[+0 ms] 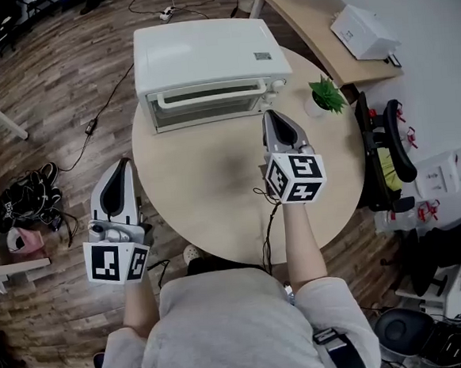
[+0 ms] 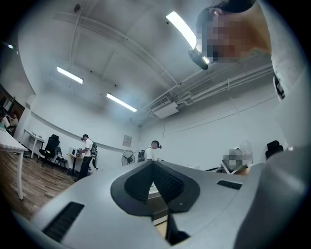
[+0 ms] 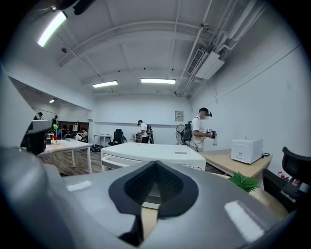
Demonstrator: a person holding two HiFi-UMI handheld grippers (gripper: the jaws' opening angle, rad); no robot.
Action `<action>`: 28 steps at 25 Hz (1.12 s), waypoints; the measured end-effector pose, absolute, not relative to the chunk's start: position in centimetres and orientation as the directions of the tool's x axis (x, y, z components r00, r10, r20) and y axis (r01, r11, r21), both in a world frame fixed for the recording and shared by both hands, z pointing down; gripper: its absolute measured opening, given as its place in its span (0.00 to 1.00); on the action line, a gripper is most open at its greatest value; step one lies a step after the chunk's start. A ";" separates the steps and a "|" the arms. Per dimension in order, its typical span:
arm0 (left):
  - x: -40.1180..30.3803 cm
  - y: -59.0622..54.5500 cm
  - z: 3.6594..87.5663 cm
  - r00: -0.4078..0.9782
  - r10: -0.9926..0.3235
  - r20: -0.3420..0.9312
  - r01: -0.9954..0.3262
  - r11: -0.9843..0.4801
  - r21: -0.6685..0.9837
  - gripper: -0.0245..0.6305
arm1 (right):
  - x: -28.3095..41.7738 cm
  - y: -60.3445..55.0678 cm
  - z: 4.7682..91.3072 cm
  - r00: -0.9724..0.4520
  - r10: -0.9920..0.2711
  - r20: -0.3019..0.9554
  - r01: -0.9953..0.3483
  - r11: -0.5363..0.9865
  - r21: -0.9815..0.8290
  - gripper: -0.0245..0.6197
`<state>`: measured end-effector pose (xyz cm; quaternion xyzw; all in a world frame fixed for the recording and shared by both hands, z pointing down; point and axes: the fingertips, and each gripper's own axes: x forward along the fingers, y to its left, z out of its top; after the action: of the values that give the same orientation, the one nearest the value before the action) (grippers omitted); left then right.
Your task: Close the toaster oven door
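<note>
A pile of shoes (image 1: 25,199) lies on the wood floor at far left. The left gripper (image 1: 121,162) hangs off the round table's (image 1: 216,196) left edge, its jaws pressed together with nothing between them. The white toaster oven (image 1: 205,58) stands at the table's far edge, its door (image 1: 208,103) flat against the front. Just in front of the oven's right end, the right gripper (image 1: 275,114) hovers above the tabletop, jaws together and empty. A small potted plant (image 1: 327,94) sits right of the oven.

Front of the toaster oven (image 3: 146,151) mostly hidden behind the right gripper (image 3: 155,164)
</note>
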<state>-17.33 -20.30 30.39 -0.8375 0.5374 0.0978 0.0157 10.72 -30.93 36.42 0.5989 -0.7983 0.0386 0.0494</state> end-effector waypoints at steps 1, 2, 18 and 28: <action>-17.2 -20.3 30.3 0.408 -0.895 -0.182 -0.901 -0.427 0.078 0.05 | 10.6 -30.4 36.1 -0.280 -0.953 0.116 -0.960 0.281 -0.001 0.05; -17.0 -20.2 30.2 0.413 -0.892 -0.184 -0.899 -0.432 0.076 0.05 | 10.5 -29.9 35.8 -0.281 -0.954 0.107 -0.959 0.283 0.001 0.05; -13.9 -19.1 28.9 0.492 -0.845 -0.211 -0.856 -0.513 0.055 0.05 | 11.2 -22.7 31.7 -0.266 -0.964 0.001 -0.964 0.266 0.017 0.05; -12.3 -18.2 28.3 0.538 -0.813 -0.222 -0.827 -0.560 0.047 0.05 | 11.3 -18.5 30.7 -0.252 -0.966 -0.065 -0.967 0.249 0.051 0.05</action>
<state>-12.27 -18.16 28.26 -0.8762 0.4682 0.1098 0.0319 11.29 -18.48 30.69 0.6116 -0.7901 -0.0402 -0.0099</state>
